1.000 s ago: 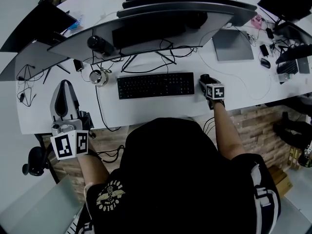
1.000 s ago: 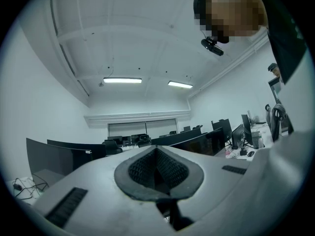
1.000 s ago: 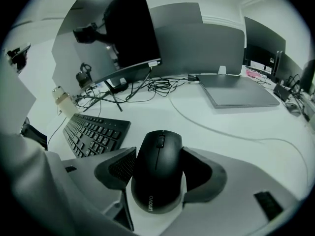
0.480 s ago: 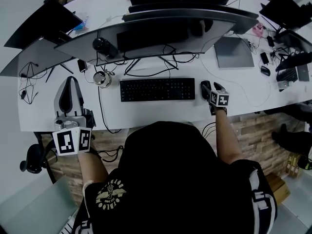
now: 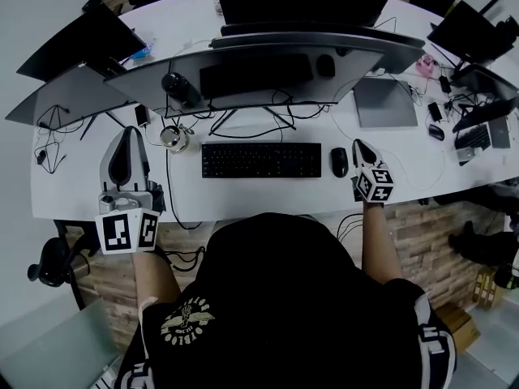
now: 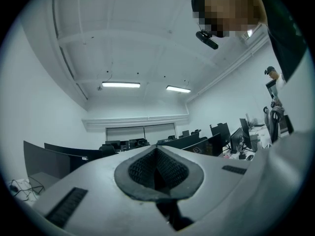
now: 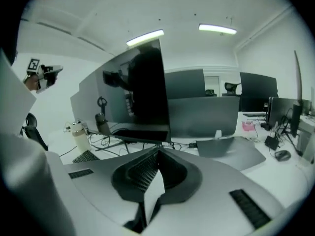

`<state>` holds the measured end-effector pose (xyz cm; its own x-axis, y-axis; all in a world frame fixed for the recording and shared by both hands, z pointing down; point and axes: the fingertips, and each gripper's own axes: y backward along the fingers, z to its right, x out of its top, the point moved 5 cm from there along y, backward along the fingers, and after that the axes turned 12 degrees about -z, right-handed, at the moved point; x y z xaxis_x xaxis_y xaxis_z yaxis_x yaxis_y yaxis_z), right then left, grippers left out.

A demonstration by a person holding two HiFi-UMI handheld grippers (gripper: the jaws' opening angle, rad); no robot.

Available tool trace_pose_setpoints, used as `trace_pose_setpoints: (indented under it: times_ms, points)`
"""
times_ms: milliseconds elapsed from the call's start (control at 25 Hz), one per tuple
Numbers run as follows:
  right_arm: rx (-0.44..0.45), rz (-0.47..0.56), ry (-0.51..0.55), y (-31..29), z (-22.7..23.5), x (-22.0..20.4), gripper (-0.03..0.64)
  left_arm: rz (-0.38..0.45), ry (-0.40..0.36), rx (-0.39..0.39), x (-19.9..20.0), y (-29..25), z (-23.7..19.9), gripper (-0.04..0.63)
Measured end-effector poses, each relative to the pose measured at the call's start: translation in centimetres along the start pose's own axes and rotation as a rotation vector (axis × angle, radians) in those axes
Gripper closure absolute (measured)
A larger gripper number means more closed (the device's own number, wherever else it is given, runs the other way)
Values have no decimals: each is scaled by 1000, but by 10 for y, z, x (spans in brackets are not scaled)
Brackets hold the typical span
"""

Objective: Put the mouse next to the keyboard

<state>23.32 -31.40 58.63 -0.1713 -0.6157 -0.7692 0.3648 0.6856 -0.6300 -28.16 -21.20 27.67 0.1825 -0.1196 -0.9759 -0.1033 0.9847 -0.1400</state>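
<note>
The black keyboard (image 5: pixel 261 160) lies on the white desk (image 5: pixel 243 197) in front of the curved monitor. A black mouse (image 5: pixel 340 162) rests free just off its right end. My right gripper (image 5: pixel 359 145) hovers right of the mouse, raised off the desk and clear of it. Its jaws have just been closing and meet with nothing between them (image 7: pixel 158 151). In the right gripper view the keyboard's corner (image 7: pixel 86 156) shows at the left and the mouse is hidden. My left gripper (image 5: pixel 128 131) is held at the desk's left end, shut and empty (image 6: pixel 156 149).
A wide curved monitor (image 5: pixel 268 55) spans the desk behind the keyboard, with cables and a small round metal thing (image 5: pixel 173 138) near its stand. A grey laptop (image 5: pixel 385 100) lies at the back right, and a second mouse (image 5: pixel 436 132) and gadgets further right.
My right gripper has let go of the mouse, risen off the desk, drawn to the right of it and shut. The mouse stays by the keyboard's right end. The left gripper barely moved.
</note>
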Motion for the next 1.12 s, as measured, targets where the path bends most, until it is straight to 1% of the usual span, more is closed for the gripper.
trace_pose_setpoints:
  times_ms: [200, 360, 480, 560, 680, 800, 920, 1120]
  points:
    - [36, 179, 93, 48, -24, 65, 615, -2, 13, 0, -1, 2, 6, 594]
    - [79, 317, 164, 102, -49, 122, 616, 14, 10, 1, 3, 7, 16, 594]
    - [91, 383, 206, 145, -67, 158, 617, 27, 1, -3, 8, 12, 23, 594]
    - [93, 415, 218, 166, -74, 174, 617, 32, -6, -14, 10, 14, 28, 594]
    - [105, 449, 219, 188, -83, 187, 617, 33, -19, -34, 11, 15, 34, 594]
    - [124, 461, 202, 197, -89, 192, 617, 37, -27, -40, 13, 20, 35, 594]
    - [144, 457, 171, 198, -89, 189, 617, 32, -28, -38, 11, 25, 35, 594]
    - [152, 434, 144, 193, -92, 180, 617, 13, -27, -32, 5, 34, 30, 594]
